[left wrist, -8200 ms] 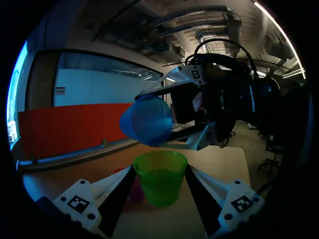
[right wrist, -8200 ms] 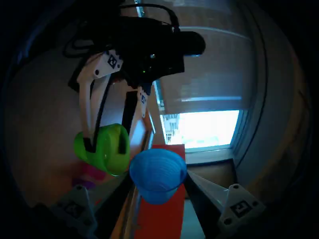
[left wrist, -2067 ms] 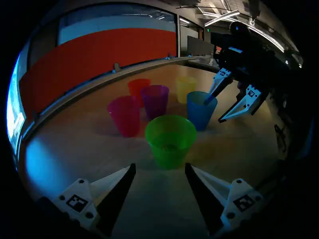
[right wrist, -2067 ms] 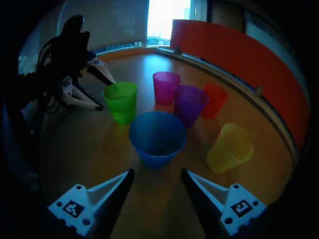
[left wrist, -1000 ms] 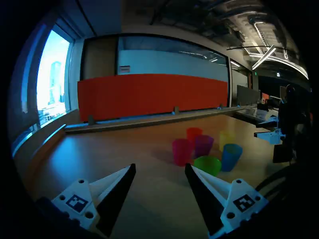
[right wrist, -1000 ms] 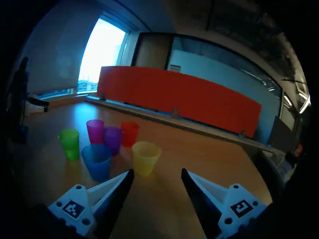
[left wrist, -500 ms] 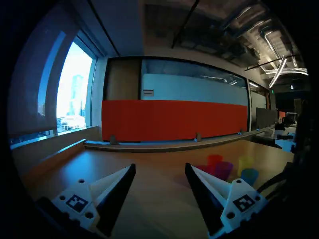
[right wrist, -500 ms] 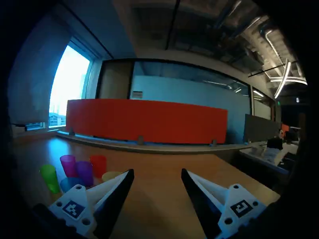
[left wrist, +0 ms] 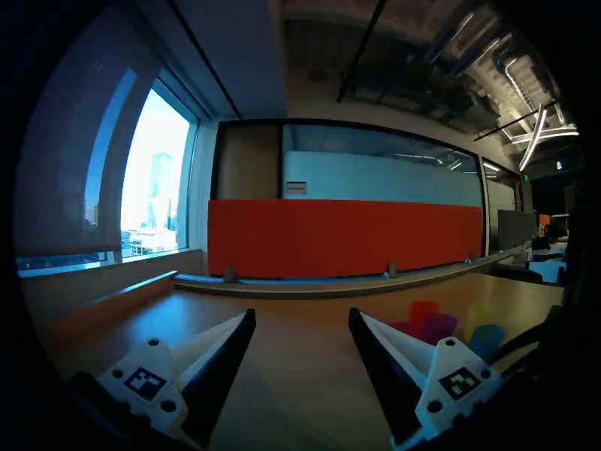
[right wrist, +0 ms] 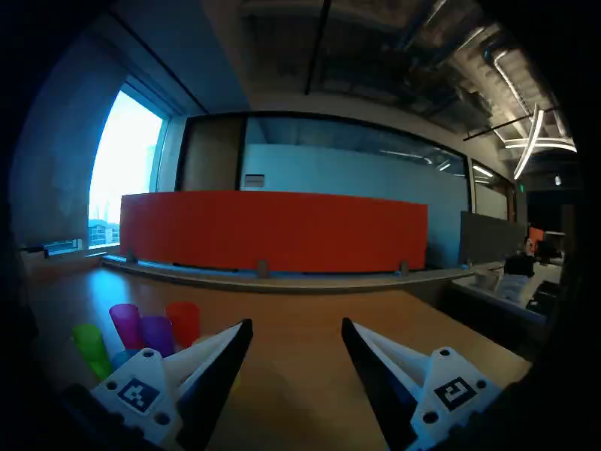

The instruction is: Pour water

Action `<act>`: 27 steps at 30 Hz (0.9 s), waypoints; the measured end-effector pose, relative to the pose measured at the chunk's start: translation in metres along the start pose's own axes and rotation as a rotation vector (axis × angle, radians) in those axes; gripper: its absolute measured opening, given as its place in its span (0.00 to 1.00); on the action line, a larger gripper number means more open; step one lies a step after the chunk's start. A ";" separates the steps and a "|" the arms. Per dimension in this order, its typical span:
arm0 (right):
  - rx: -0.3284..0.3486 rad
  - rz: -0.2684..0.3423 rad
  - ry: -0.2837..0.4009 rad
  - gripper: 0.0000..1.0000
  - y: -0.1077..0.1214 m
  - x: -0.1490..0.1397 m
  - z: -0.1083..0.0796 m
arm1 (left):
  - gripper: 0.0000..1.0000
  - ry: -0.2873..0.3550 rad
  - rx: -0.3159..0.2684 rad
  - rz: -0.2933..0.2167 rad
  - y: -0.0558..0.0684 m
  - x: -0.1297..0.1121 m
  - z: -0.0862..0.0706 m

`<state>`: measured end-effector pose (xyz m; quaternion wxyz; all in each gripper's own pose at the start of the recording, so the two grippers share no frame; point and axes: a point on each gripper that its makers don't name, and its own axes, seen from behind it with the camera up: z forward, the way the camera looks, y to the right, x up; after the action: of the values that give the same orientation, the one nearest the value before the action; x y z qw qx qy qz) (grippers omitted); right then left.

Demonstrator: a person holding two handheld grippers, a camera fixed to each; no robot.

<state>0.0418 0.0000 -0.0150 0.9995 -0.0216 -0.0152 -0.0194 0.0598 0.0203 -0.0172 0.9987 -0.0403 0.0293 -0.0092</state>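
**Two empty tools, cups lying between them**

The left tool (left wrist: 300, 312) is gaping wide, holding nothing, pointing level across the wooden surface (left wrist: 300, 361) toward its far edge. The upright cups (left wrist: 439, 328) are standing low to its right, the blue cup (left wrist: 488, 342) closest to its right finger. The right tool (right wrist: 295, 322) is likewise spread wide and empty; there the cluster is sitting low to its left, the green cup (right wrist: 92, 347) outermost. Either tool is likely needing to turn inward and dip.
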 end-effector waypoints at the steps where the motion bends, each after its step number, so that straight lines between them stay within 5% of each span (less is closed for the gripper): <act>1: -0.001 0.004 -0.004 0.92 0.001 0.000 0.000 | 0.91 0.005 0.002 0.000 0.000 0.000 0.001; 18: -0.032 -0.002 -0.034 0.92 0.005 0.018 -0.006 | 0.91 0.043 0.108 0.083 -0.014 -0.008 0.012; 27: -0.027 -0.010 -0.050 0.92 -0.005 0.012 -0.004 | 0.91 0.016 0.101 0.058 -0.018 -0.033 0.008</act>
<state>0.0538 -0.0056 -0.0187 0.9983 -0.0355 -0.0400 -0.0242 0.0267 0.0040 -0.0058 0.9991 0.0111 0.0381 0.0177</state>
